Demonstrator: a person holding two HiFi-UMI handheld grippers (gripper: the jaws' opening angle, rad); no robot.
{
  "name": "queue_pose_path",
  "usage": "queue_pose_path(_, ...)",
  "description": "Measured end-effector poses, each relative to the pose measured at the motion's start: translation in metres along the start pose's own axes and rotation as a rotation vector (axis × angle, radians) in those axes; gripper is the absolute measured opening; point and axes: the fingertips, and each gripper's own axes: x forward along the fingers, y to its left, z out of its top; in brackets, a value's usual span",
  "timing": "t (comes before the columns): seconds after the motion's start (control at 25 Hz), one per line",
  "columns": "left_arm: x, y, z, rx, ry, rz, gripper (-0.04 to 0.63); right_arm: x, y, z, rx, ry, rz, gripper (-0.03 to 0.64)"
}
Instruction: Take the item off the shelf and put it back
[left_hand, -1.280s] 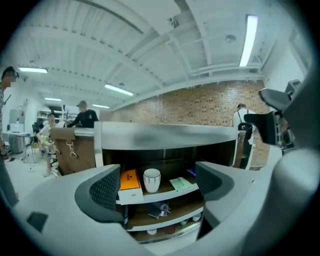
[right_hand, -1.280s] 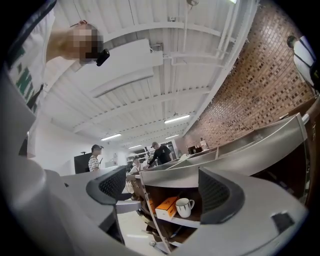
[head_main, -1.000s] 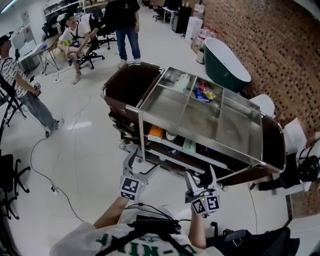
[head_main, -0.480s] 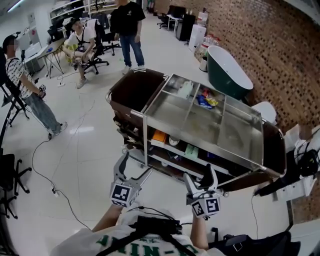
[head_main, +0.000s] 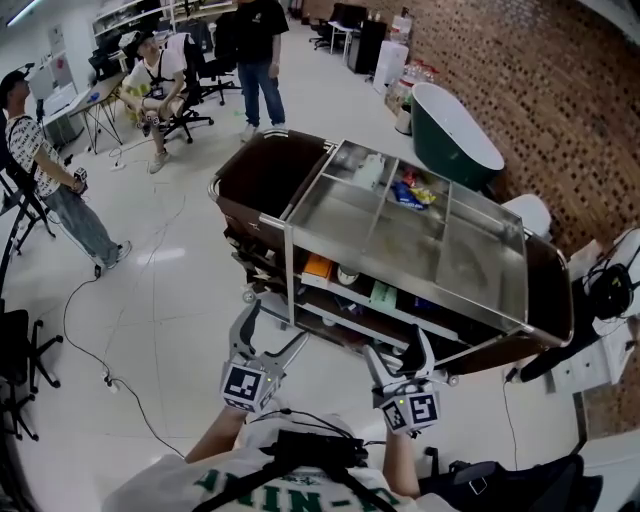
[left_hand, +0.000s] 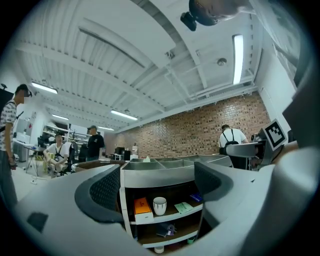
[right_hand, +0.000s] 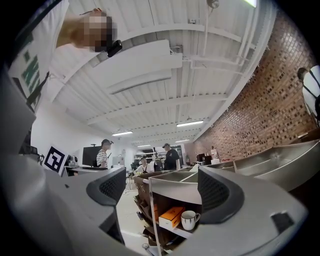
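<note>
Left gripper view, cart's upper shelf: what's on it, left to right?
orange box → mug → green packet → blue item, partly behind the jaw

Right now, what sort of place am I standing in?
Probably an open-plan lab or workshop office: a brick wall, desks with office chairs, and loose cables on the floor beside a steel cart.
</note>
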Motion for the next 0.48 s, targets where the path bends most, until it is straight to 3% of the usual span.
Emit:
queue_pose_path(0.28, 0.004, 0.004, -0.016, 0.001, 0.033, -0.012, 0.451, -0.002, -0.002, -0.008, -0.011, 0.028, -0.010, 0.457)
queue_pose_path(0.48, 0.006, 0.010, -0.025, 0.000, 0.058, 0.020, 0.451, -0.003, -0.002, -0.012, 0.000, 0.036, -0.015, 0.457)
